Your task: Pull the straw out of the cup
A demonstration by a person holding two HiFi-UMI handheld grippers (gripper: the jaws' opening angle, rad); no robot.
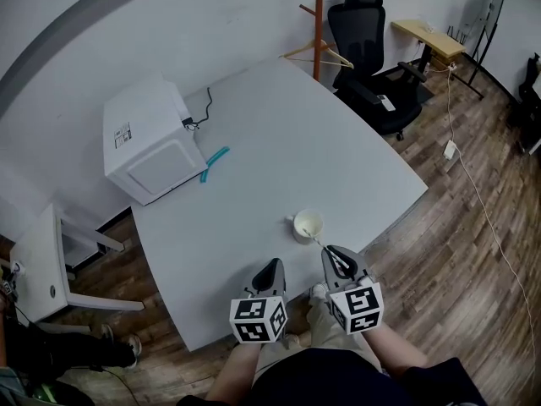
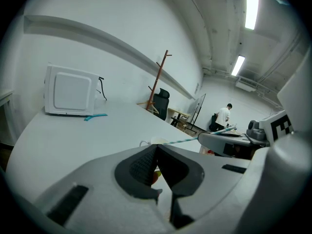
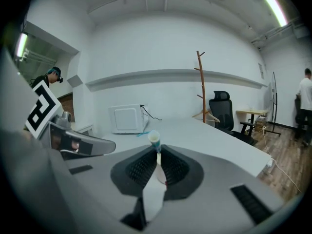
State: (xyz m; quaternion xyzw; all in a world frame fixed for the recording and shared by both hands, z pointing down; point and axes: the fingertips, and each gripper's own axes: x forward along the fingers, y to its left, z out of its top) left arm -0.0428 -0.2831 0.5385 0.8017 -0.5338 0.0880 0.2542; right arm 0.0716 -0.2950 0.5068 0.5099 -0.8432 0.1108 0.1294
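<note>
Right gripper (image 3: 157, 154) fingers pinch straw (image 3: 154, 139), far end seemingly in cup (image 1: 297, 229); left gripper (image 2: 157, 150) fingers together.

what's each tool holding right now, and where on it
The right tool pinches the straw near its top end; left tool is shut on nothing.

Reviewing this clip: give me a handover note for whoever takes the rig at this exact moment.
Left gripper: jaws together with nothing in them, over the near edge of the white table.
Right gripper: jaws shut on the straw.
Cup: upright on the table, just ahead of both grippers.
Done: the straw is gripped. It slants from the gripper down to the cup's rim; I cannot tell whether its lower end is inside.
Left: draw the straw clear of the cup. The left gripper could probably steady the cup.
</note>
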